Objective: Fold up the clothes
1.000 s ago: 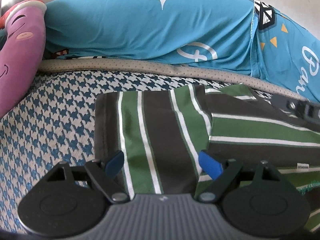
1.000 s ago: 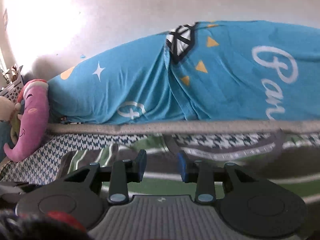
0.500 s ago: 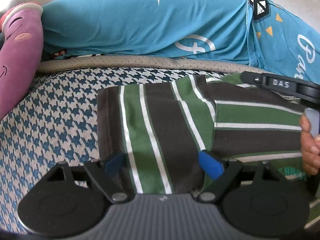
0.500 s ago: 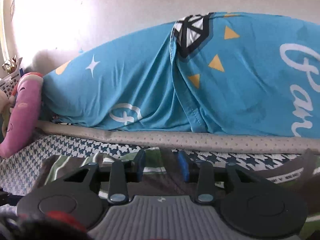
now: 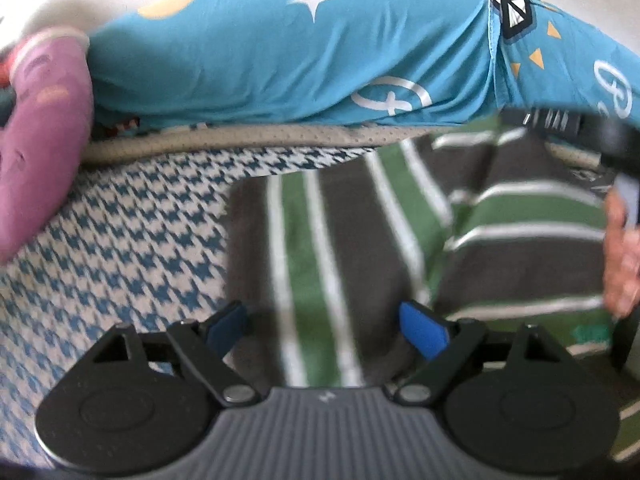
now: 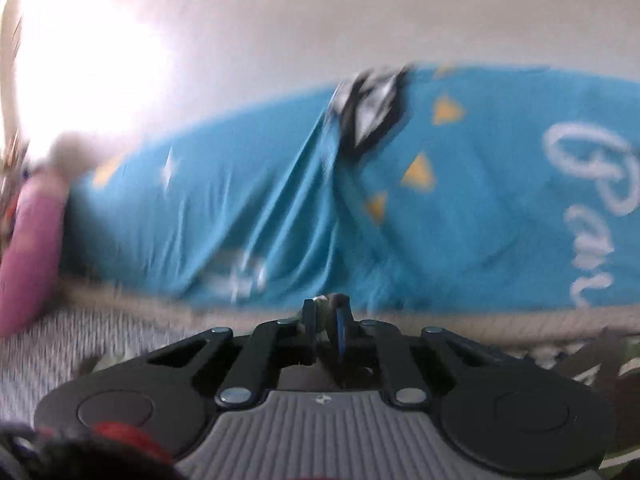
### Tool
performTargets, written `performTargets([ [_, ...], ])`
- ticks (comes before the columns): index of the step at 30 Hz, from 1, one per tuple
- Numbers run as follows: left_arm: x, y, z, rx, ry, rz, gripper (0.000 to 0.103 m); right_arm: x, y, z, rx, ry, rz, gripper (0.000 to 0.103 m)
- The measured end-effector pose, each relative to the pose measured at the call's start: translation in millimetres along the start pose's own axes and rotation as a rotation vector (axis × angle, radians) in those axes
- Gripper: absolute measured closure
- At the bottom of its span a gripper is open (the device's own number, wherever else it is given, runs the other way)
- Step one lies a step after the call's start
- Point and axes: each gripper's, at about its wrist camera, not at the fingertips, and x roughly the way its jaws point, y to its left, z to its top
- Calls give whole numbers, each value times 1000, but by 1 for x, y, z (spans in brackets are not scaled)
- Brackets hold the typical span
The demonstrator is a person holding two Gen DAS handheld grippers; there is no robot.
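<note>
A dark grey and green striped garment (image 5: 344,248) with white lines lies on the houndstooth bed cover (image 5: 120,240). My left gripper (image 5: 326,328) hovers open just above its near left part, blue pads spread wide with cloth under them. In the right wrist view my right gripper (image 6: 326,320) is shut on a pinch of the striped garment (image 6: 592,364), a bit of fabric showing between the pads. In the left wrist view the right gripper's body (image 5: 568,124) and a hand (image 5: 622,264) are at the garment's far right edge, which is lifted.
A long blue printed pillow or duvet (image 5: 300,52) runs along the back against a white wall (image 6: 320,20). A purple plush toy (image 5: 36,152) lies at the left. A beige mattress edge (image 5: 240,140) separates cover and pillow.
The right gripper has gone from open to shut on the garment's far edge and is lifting it. Both views are blurred by motion. The left gripper stays open over the cloth.
</note>
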Motion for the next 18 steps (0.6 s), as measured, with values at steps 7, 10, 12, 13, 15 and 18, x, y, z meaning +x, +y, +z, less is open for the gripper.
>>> performTargets([
  [7, 10, 10, 7, -36, 1, 70, 7, 3, -16, -7, 120, 58, -64, 57],
  [10, 16, 21, 12, -43, -6, 121, 4, -10, -17, 0, 117, 67, -84, 54],
  [12, 20, 30, 16, -73, 3, 134, 3, -18, -17, 6, 102, 94, -81, 54],
  [13, 21, 36, 18, -106, 14, 134, 3, -22, -16, 7, 91, 123, -82, 54],
  [15, 21, 44, 22, -152, 22, 168, 6, -31, -12, 7, 76, 147, -93, 54],
  [18, 14, 45, 27, -121, -10, 268, 14, -43, -3, 8, 82, 187, -64, 54],
])
